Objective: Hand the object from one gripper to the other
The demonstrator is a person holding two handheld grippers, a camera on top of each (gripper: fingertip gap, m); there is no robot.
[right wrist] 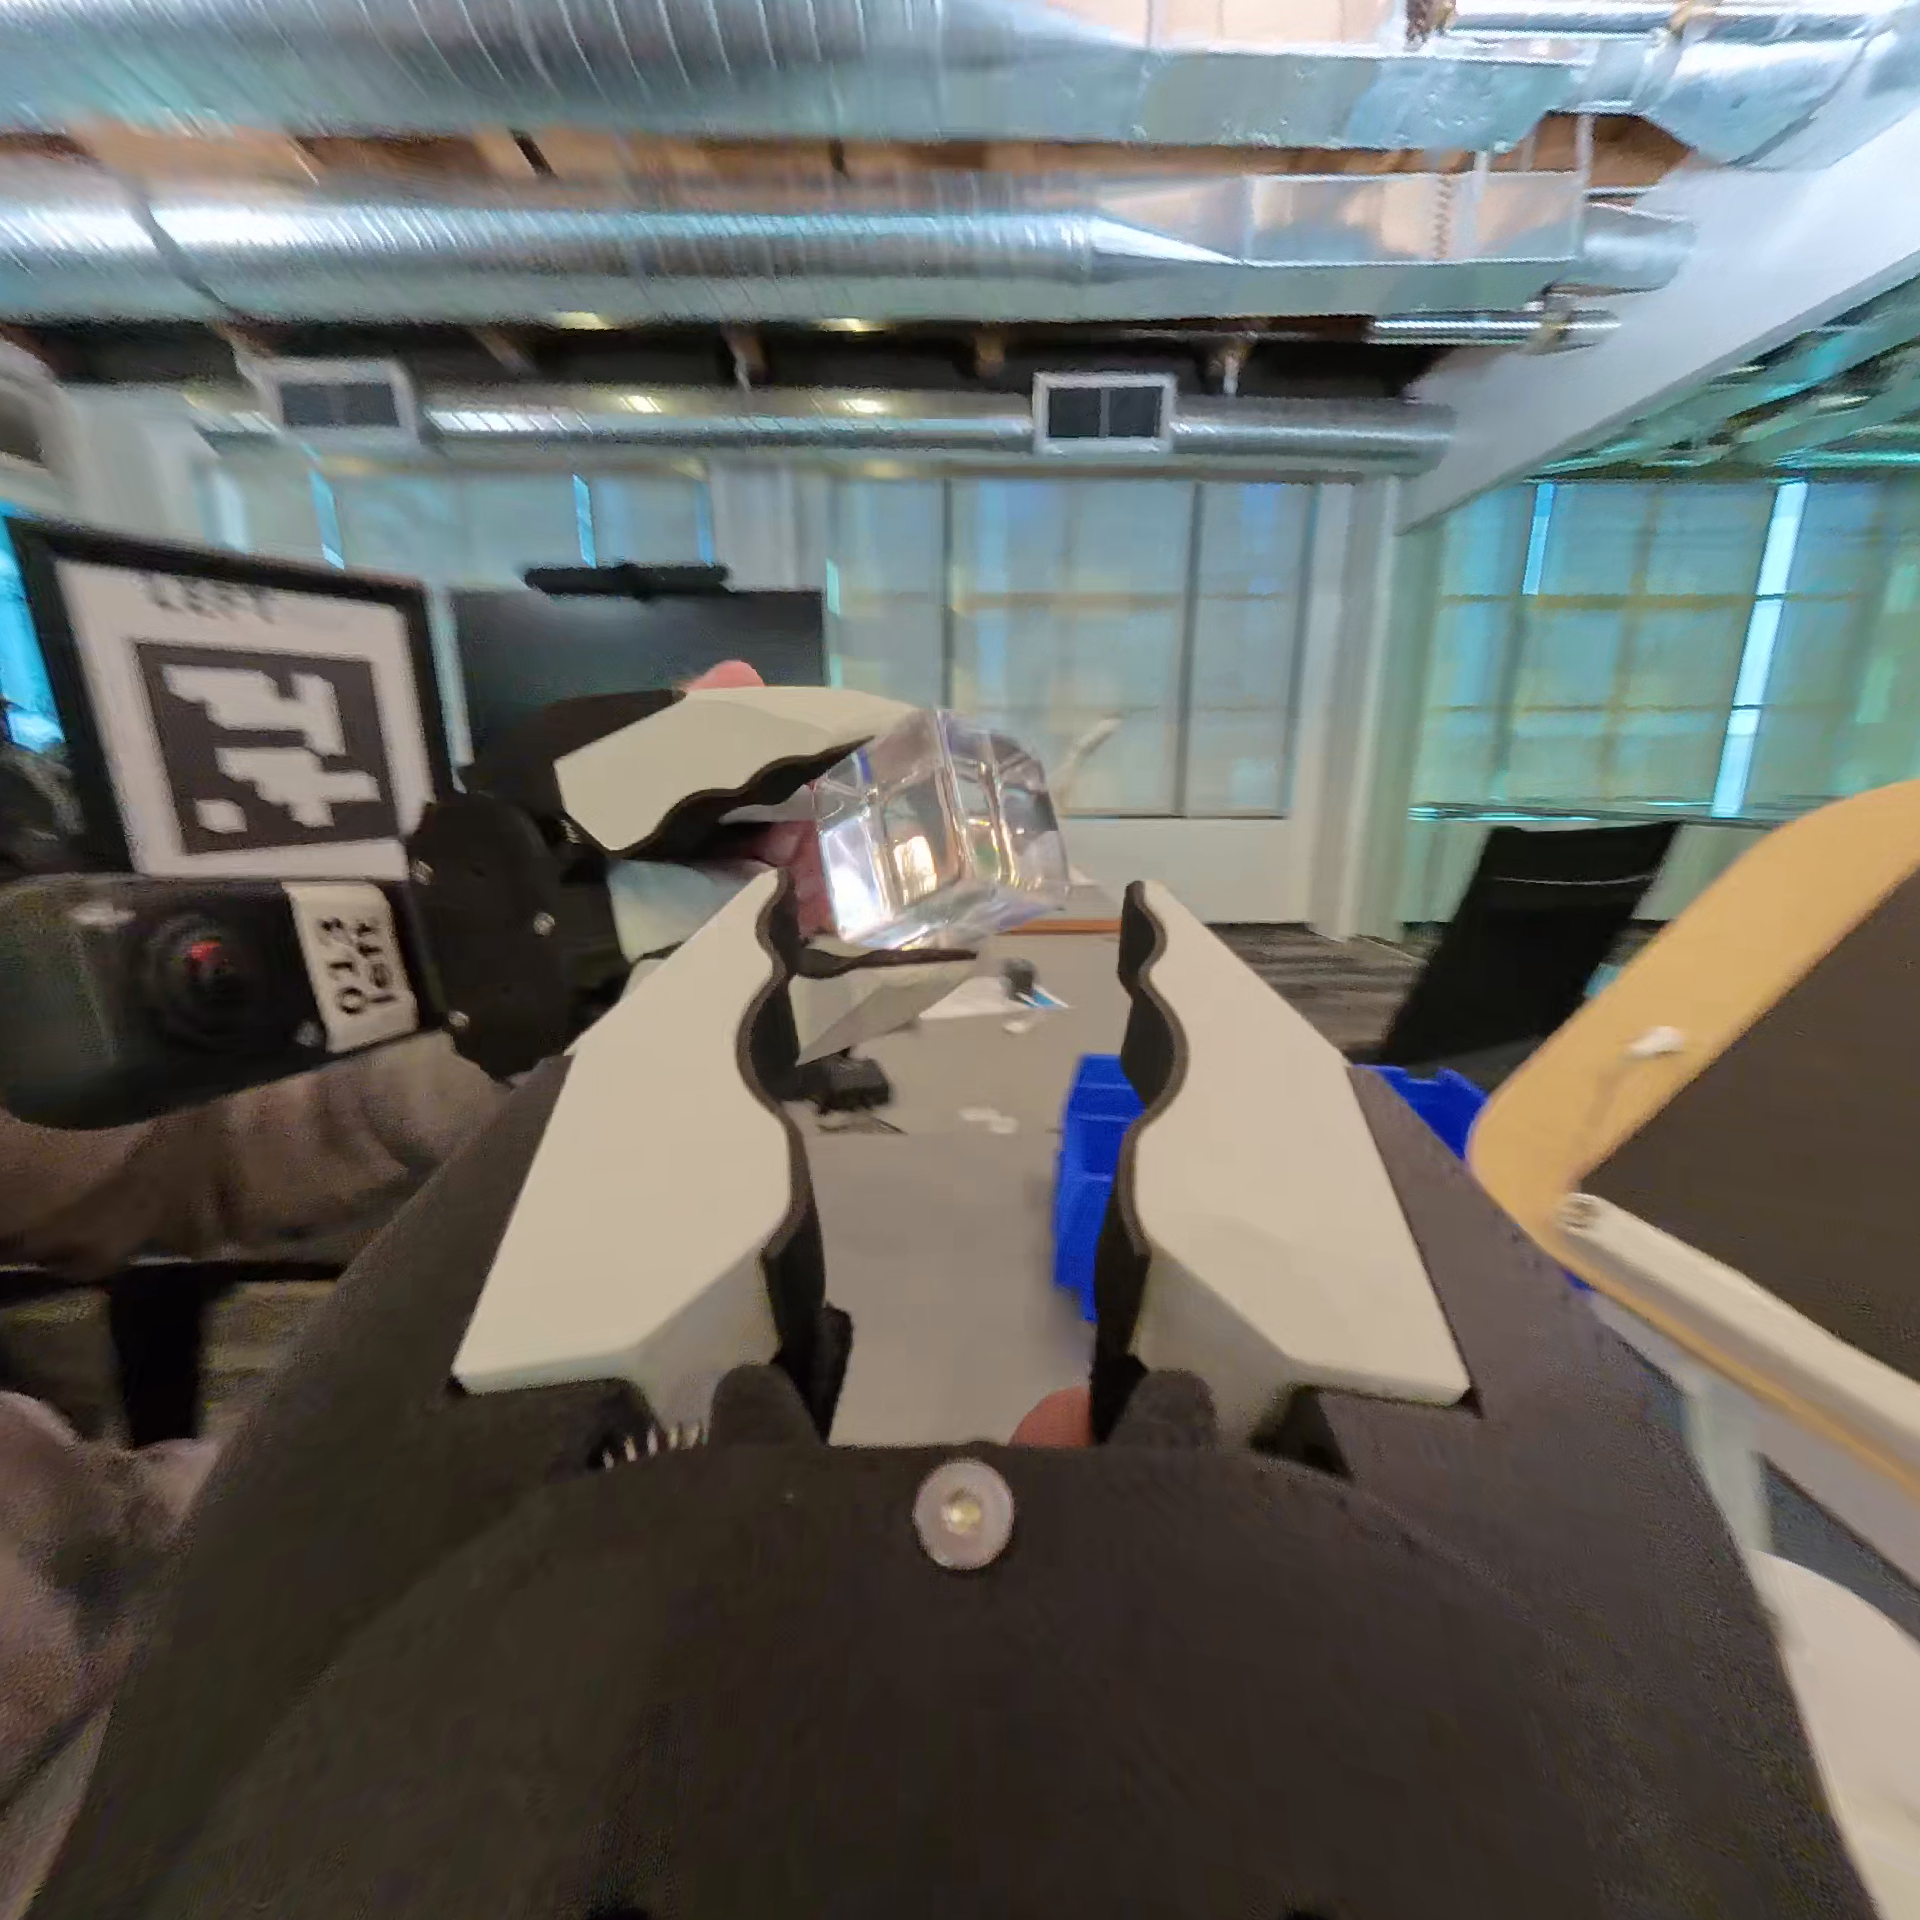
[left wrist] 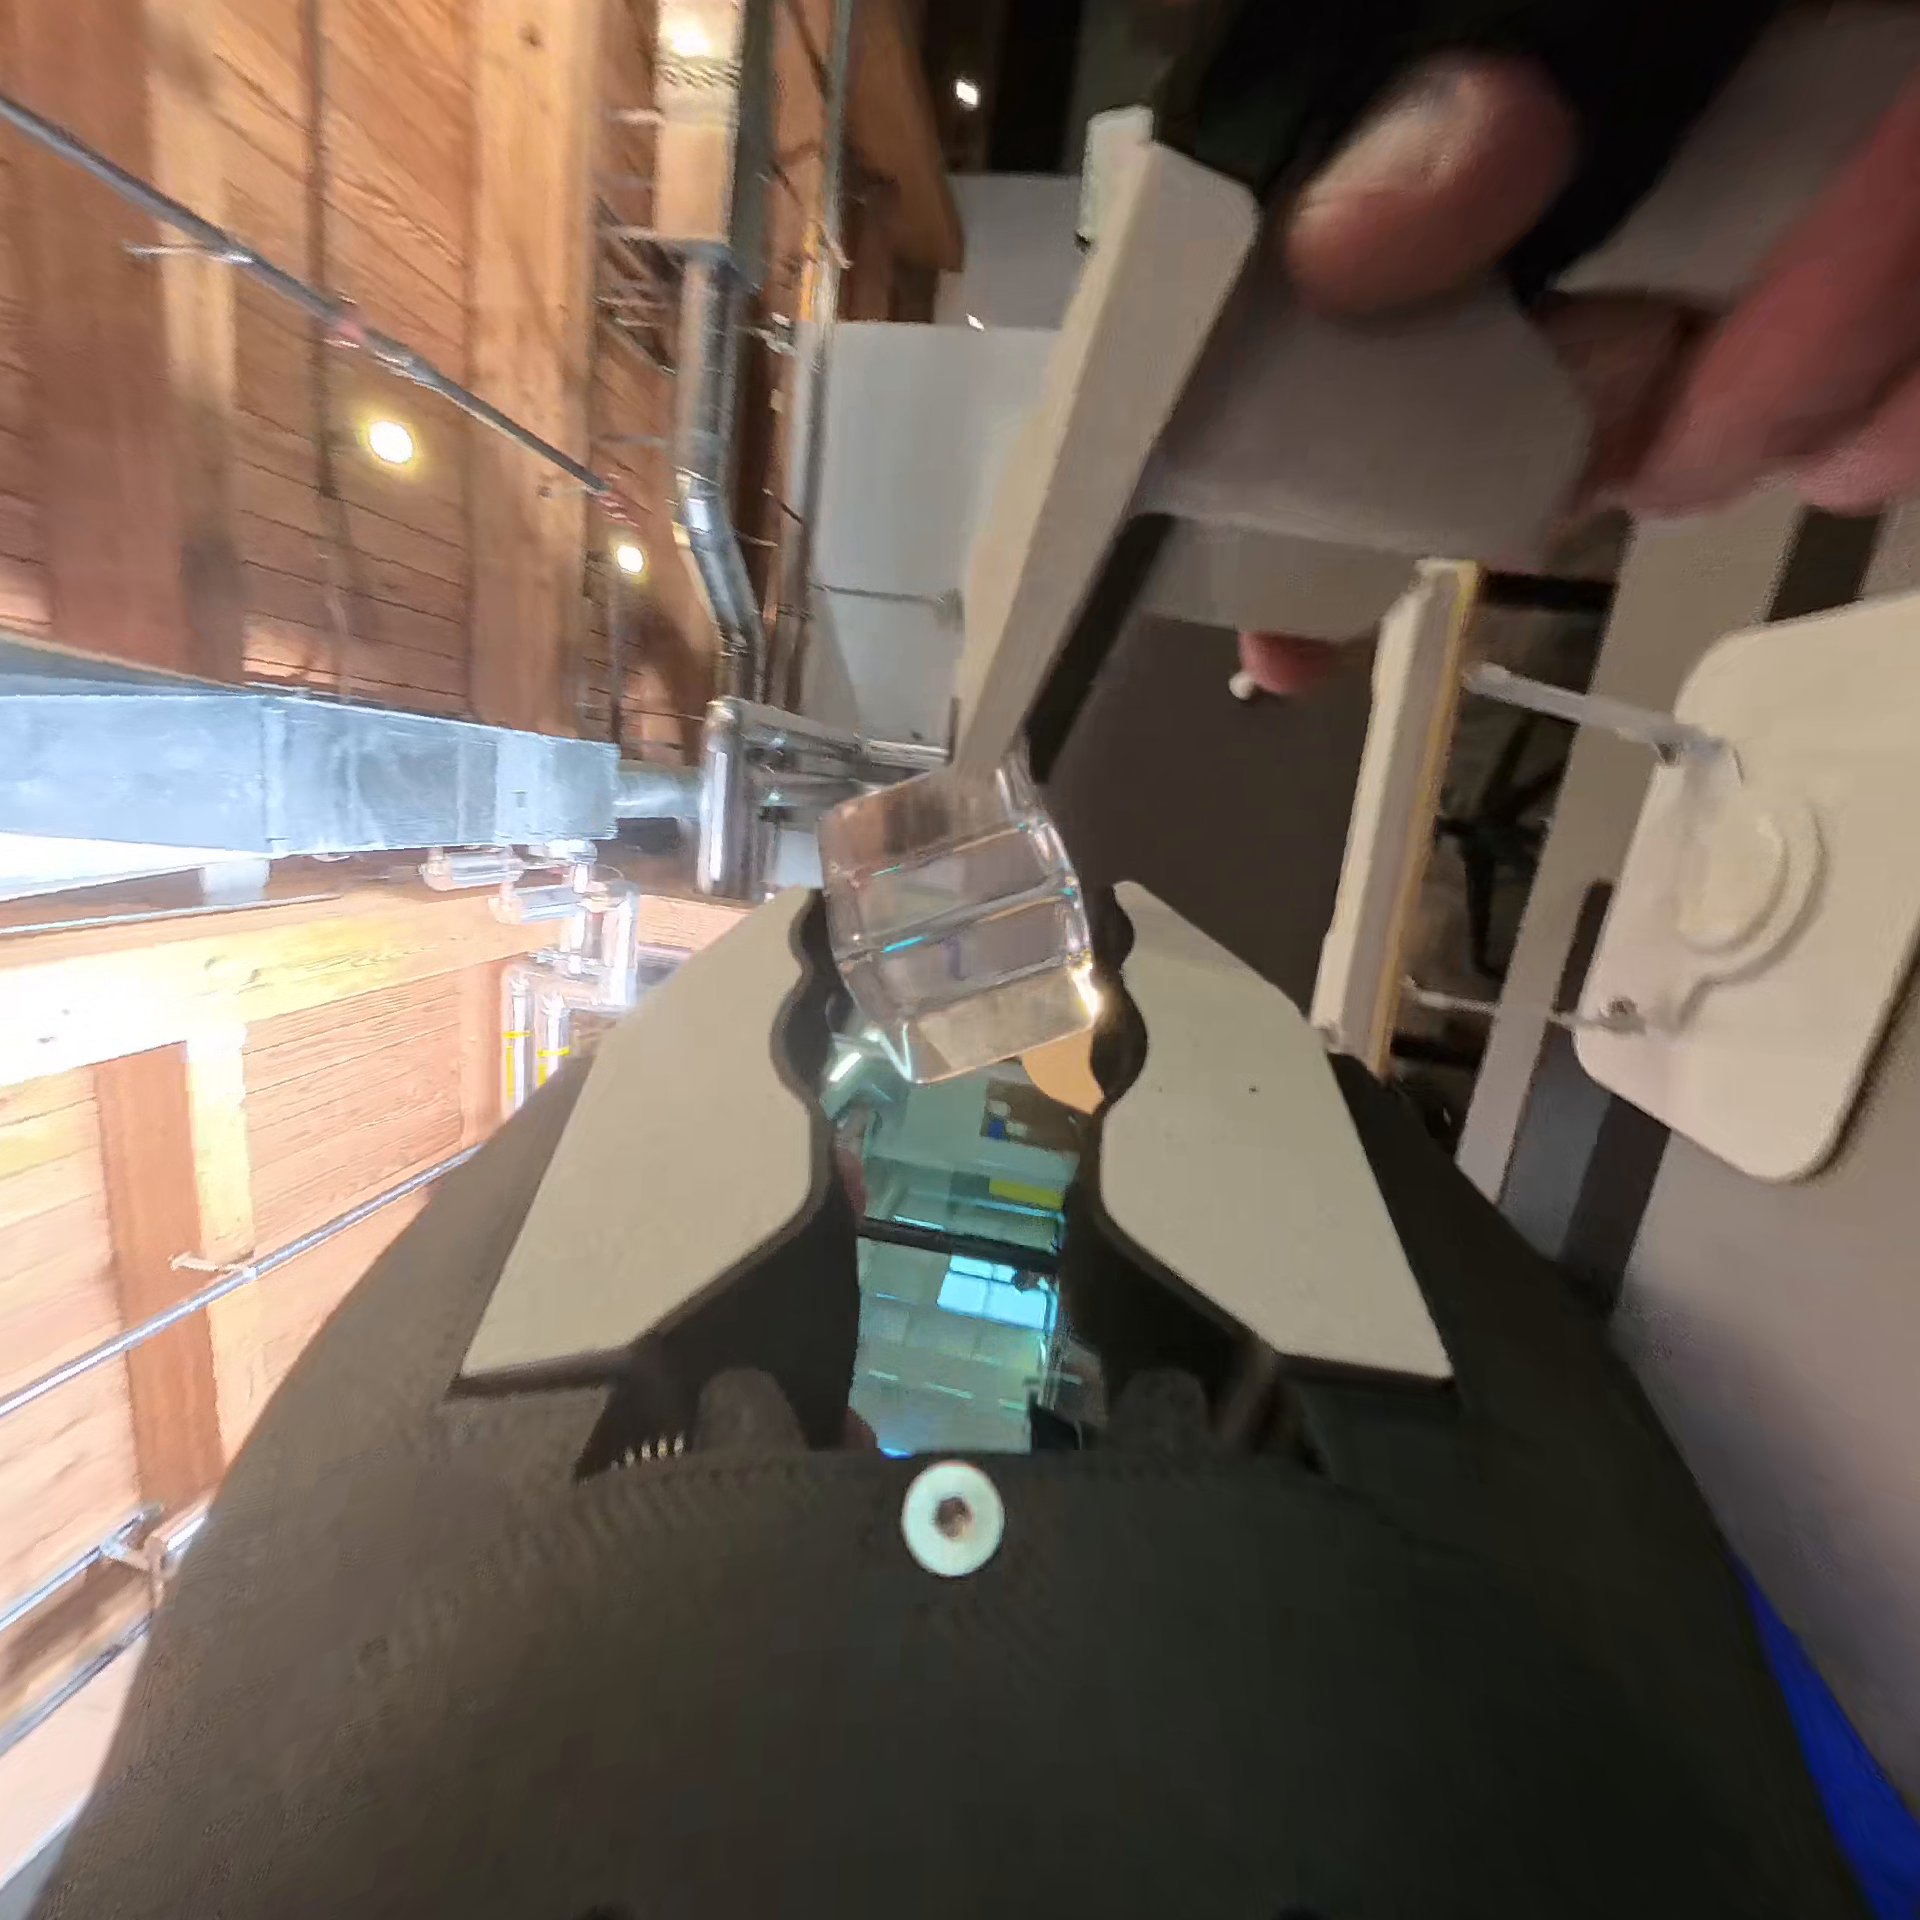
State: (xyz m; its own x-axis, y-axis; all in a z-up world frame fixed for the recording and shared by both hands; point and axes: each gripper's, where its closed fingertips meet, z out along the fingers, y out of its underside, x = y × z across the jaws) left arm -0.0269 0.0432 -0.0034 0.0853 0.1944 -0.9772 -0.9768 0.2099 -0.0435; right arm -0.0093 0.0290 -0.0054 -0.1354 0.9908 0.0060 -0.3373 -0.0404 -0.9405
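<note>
Black housing of the right gripper fills the foreground, its fingers spread wide around nothing. Just beyond its tips, toward its left finger, the clear cube sits clamped at the left gripper tips, held aloft.

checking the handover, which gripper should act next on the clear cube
Right: the right gripper is open with the clear cube at its fingertips, while the left gripper clamps it, so closing looks likely next.
</note>
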